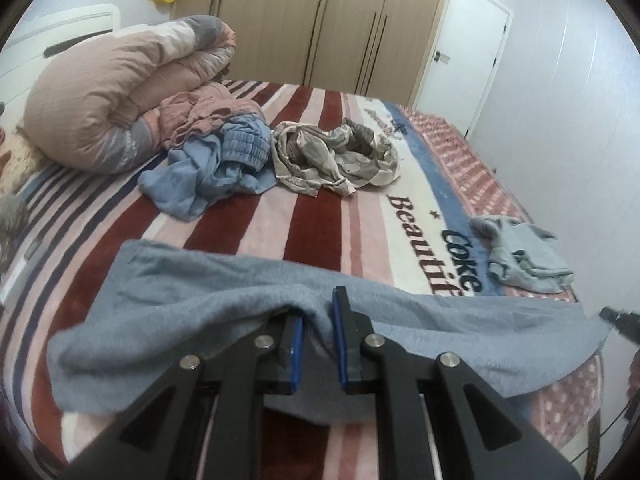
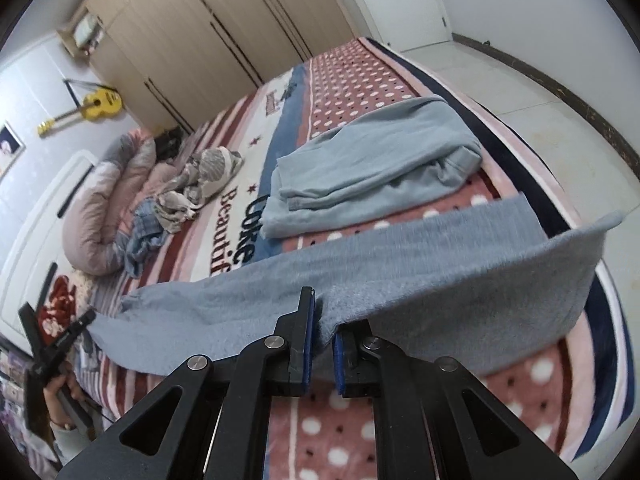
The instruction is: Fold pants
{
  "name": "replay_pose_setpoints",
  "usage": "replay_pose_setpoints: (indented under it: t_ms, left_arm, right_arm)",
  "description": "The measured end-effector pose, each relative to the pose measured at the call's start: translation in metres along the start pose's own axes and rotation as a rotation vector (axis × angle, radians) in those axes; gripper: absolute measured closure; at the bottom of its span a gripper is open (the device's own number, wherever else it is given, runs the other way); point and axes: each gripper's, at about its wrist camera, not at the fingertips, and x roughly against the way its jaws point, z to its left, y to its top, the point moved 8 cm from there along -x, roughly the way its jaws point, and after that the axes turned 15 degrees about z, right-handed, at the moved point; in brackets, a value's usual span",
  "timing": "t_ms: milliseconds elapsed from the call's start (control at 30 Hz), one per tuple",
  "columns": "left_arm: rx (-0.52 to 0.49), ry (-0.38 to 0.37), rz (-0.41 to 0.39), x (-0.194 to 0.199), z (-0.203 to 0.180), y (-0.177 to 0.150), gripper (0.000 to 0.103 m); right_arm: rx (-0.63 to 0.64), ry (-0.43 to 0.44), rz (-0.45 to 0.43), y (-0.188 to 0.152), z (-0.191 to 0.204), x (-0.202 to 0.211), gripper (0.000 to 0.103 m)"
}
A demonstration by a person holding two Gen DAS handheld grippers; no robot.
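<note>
Both hand-held grippers are pinching the grey-blue fleece pants (image 1: 240, 300), which hang stretched between them above the near edge of the bed (image 1: 280, 220). Left hand-held gripper (image 1: 318, 320): pads clamped on a bunched fold of the fabric, cloth draped over the left finger. Right hand-held gripper (image 2: 325, 320): pads pressed together on a fabric edge, with the cloth rising to the right and running down left toward the other gripper, visible at the frame's left edge.

Step in hand, as I judge it: carrying the held edge across to lay 1 fold. To do it well:
- keep both pinches tight, fleece is thick and could slip
- keep the 2 grippers level with each other so the fold line comes out straight
- keep mild tension between them, no sag in the middle
- lower onto the free striped blanket area, edges matched, before letting go

Clutter to avoid: folded light-blue garment (image 2: 372, 168) just beyond on the dotted part of the blanket, blue crumpled garment (image 1: 216, 168) and patterned crumpled garment (image 1: 336, 156) farther up, rolled pink duvet (image 1: 104, 96) at the head end.
</note>
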Motion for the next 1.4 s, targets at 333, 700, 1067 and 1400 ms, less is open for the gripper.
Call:
replay_pose_setpoints:
  t_ms: [333, 700, 1067, 1400]
  left_arm:
    - [-0.016, 0.053, 0.192, -0.087, -0.002, 0.047, 0.091]
    - [-0.006, 0.083, 0.269, -0.129, 0.012, 0.043, 0.051]
    - [-0.083, 0.051, 0.196, -0.089, 0.004, 0.046, 0.021]
    - [-0.081, 0.209, 0.107, -0.06, 0.025, 0.057, 0.006]
  right_arm:
    - [-0.05, -0.098, 0.148, 0.062, -0.018, -0.066, 0.1]
    - [-0.053, -0.171, 0.138, 0.066, -0.031, -0.089, 0.052]
    - [0.195, -0.123, 0.032, 0.037, 0.035, -0.037, 0.048]
    - [0.328, -0.104, 0.099, -0.03, 0.069, -0.076, 0.049]
